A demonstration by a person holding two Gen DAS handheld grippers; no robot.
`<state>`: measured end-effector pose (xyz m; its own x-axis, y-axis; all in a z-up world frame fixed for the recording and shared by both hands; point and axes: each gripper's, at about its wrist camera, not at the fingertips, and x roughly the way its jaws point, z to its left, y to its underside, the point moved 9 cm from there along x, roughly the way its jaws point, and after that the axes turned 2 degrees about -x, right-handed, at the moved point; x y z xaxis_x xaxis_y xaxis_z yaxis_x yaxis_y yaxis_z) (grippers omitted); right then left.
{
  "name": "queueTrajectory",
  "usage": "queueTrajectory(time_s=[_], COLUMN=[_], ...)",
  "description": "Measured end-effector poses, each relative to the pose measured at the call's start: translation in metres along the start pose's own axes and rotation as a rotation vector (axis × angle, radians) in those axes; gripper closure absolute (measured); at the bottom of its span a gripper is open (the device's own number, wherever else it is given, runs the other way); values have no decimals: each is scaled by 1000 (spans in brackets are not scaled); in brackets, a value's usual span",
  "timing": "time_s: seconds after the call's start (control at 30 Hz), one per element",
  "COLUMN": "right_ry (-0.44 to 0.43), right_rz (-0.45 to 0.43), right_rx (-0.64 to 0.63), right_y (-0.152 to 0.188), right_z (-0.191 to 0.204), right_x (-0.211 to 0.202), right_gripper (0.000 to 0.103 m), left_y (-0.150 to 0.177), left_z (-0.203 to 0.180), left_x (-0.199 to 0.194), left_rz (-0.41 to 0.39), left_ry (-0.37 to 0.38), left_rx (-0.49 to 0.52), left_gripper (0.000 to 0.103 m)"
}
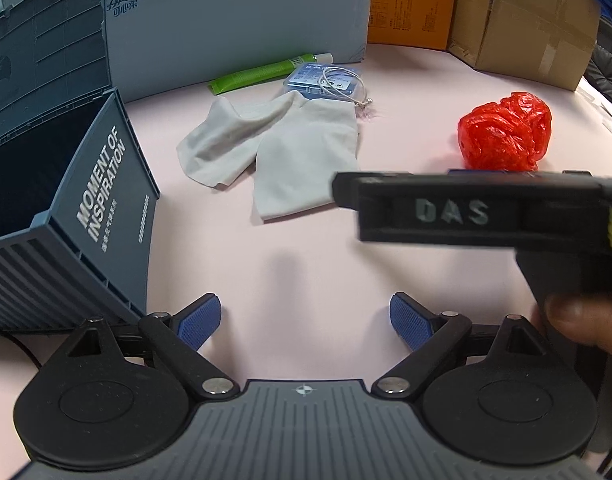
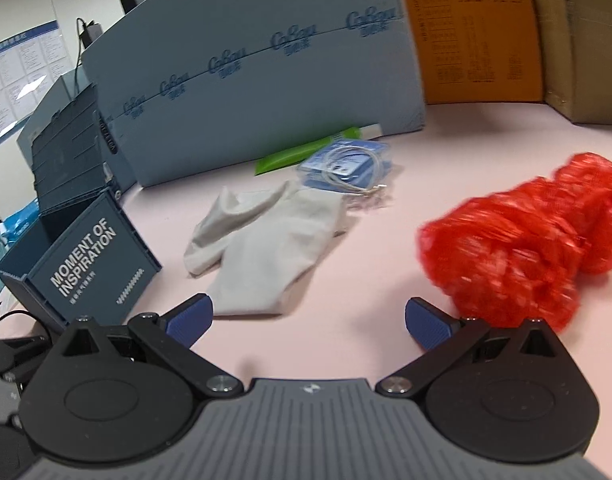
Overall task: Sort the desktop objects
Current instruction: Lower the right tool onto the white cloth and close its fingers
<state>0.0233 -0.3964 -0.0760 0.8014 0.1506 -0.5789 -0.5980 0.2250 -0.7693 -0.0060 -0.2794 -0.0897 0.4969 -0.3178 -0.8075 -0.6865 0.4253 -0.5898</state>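
On the pink desk lie a pair of white socks (image 1: 274,148) (image 2: 266,248), a green tube (image 1: 262,74) (image 2: 306,152), a blue packet with a coiled white cable on it (image 1: 325,82) (image 2: 345,166), and a crumpled red plastic bag (image 1: 505,132) (image 2: 525,240). A blue-grey storage box marked "MOMENT OF INSPIRATION" (image 1: 106,192) (image 2: 90,260) stands open at the left. My left gripper (image 1: 306,322) is open and empty over bare desk. My right gripper (image 2: 307,322) is open and empty, its right finger close to the red bag; its black body (image 1: 465,212) crosses the left wrist view.
A blue-grey cardboard panel (image 1: 234,20) (image 2: 266,88) stands behind the objects. An orange board (image 1: 409,0) and brown cartons (image 1: 525,20) close the back right. A black cable (image 2: 6,320) lies at the left edge beside the box.
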Motion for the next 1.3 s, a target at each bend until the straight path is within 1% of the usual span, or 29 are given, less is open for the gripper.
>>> queueTrajectory(time_s=[0.13,0.3,0.63,0.9,1.13,1.23,1.27,1.3], right_ry=[-11,-24,10,39,111,119,120,121], right_rz=[7,8,17,30,60,67,63,59], right_rx=[-7,-15,-90,-167,-248,-265,-262,-259], right_y=[-3,-8,-19,-31,-35,-33,-34,-34], right_z=[8,18,38,48,49,49,47,46], right_x=[10,23,54,81,99,99,98,96], right_gripper=[0,0,0,0,0,0,1,5], left_y=[6,13,24,23,23,23,23,23], left_z=[8,25,47,48,48,48,48,47], left_x=[-5,-10,-18,-17,-14,-13,-13,-13], left_rz=[1,4,10,16,21,22,22,23], left_ry=[-2,-25,-46,-45,-46,-48,-48,-48], left_rx=[-6,-37,-78,-78,-79,-78,-79,-80], left_gripper=[12,12,11,10,8,7,6,6])
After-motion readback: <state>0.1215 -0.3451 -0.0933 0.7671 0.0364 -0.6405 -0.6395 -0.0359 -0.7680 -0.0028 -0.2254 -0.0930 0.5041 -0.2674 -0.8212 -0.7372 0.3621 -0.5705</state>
